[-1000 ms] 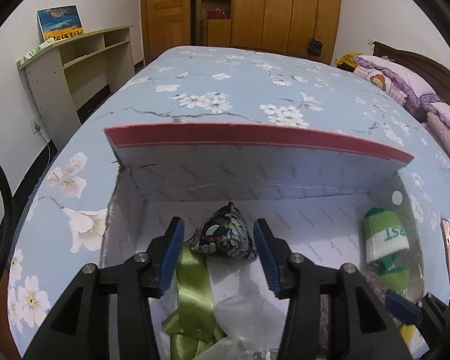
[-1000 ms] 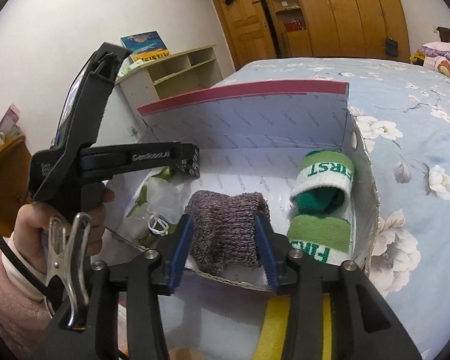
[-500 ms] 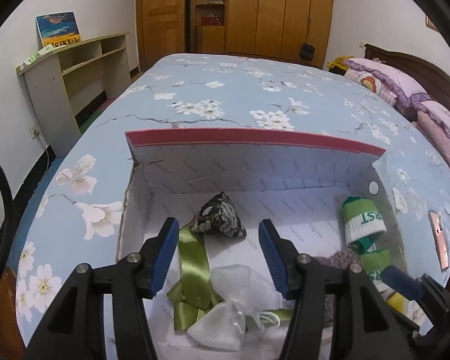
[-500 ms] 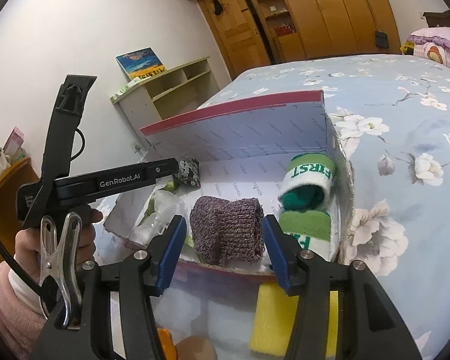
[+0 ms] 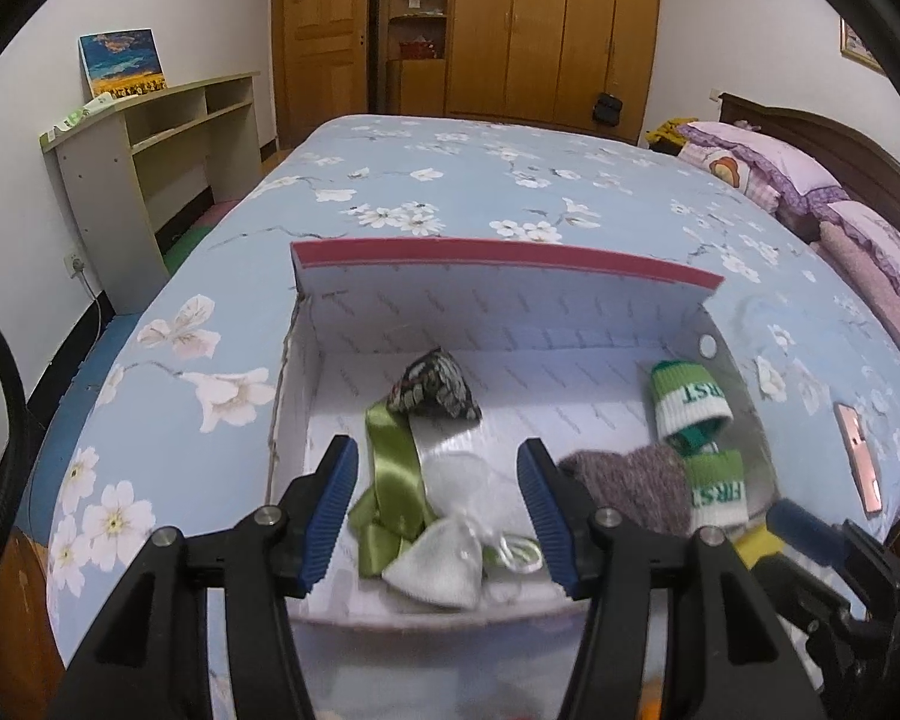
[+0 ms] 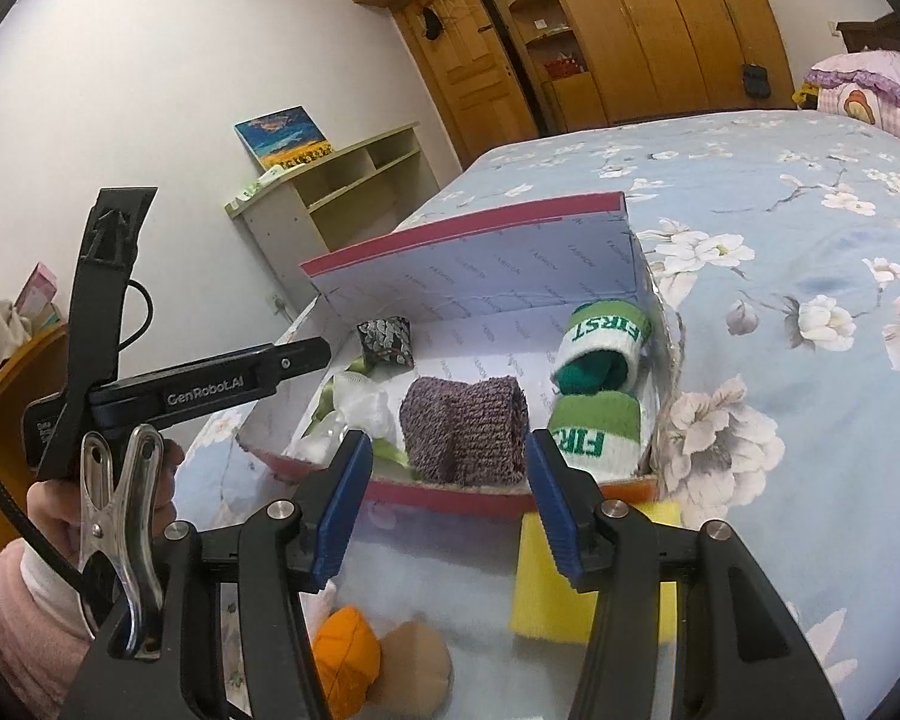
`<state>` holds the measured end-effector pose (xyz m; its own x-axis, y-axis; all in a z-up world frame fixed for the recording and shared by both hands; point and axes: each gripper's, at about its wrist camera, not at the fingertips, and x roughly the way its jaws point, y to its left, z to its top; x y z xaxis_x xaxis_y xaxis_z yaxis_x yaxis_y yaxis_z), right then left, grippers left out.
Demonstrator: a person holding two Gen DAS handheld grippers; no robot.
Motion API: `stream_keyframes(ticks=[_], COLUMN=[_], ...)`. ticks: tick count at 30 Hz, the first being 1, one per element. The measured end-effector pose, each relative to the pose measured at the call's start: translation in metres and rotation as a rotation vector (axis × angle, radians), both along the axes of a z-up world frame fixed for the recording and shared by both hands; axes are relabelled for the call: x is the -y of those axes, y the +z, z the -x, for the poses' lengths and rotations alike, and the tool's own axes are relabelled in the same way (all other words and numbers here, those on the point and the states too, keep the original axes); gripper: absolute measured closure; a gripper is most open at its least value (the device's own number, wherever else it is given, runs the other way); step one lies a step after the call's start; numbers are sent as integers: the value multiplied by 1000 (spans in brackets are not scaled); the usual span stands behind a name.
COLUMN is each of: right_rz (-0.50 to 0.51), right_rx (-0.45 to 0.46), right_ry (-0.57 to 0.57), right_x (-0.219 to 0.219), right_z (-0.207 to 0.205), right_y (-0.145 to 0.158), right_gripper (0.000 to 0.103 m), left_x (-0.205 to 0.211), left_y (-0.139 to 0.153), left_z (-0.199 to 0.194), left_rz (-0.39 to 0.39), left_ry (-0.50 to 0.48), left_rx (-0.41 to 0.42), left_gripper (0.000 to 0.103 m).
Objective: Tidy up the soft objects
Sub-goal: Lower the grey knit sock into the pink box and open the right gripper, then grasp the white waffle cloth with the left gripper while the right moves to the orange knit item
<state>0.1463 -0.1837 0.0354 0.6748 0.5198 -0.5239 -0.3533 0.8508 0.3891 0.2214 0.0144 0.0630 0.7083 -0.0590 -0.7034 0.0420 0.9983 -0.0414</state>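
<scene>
A red-rimmed white box (image 5: 498, 252) sits on the flowered bed. Inside lie a dark patterned pouch (image 5: 441, 387), a green ribbon (image 5: 390, 480), a white gauze bag (image 5: 444, 558), a purple-grey knitted piece (image 5: 636, 480) and two green-and-white wristbands (image 5: 690, 399). My left gripper (image 5: 438, 456) hovers open above the ribbon and gauze bag, holding nothing. In the right wrist view my right gripper (image 6: 448, 444) stands open just outside the box's near rim (image 6: 450, 489). The knitted piece (image 6: 462, 426) lies beyond its fingertips, untouched.
A yellow sponge (image 6: 594, 576), an orange yarn ball (image 6: 345, 654) and a tan soft thing (image 6: 414, 660) lie in front of the box. A pink phone (image 5: 858, 456) rests on the bed at right. A person's hand (image 6: 48, 504) holds the left gripper's handle.
Both grippers drew back and up from the box. The right jaws widened off the knitted piece, which stays in the box. The left gripper left the patterned pouch behind.
</scene>
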Motion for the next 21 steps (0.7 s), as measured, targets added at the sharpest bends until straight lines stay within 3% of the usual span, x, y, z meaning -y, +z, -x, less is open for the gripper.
stream_keyframes(ticks=[21], right_rz=[31], right_rx=[-54], right_ry=[43], right_x=[-3], right_z=[46], right_y=[-5], right_gripper=[49], left_x=[8], left_y=[-13], left_z=[85], left_rz=[58], left_ry=[-53], left_rx=[-46], left_gripper=[45])
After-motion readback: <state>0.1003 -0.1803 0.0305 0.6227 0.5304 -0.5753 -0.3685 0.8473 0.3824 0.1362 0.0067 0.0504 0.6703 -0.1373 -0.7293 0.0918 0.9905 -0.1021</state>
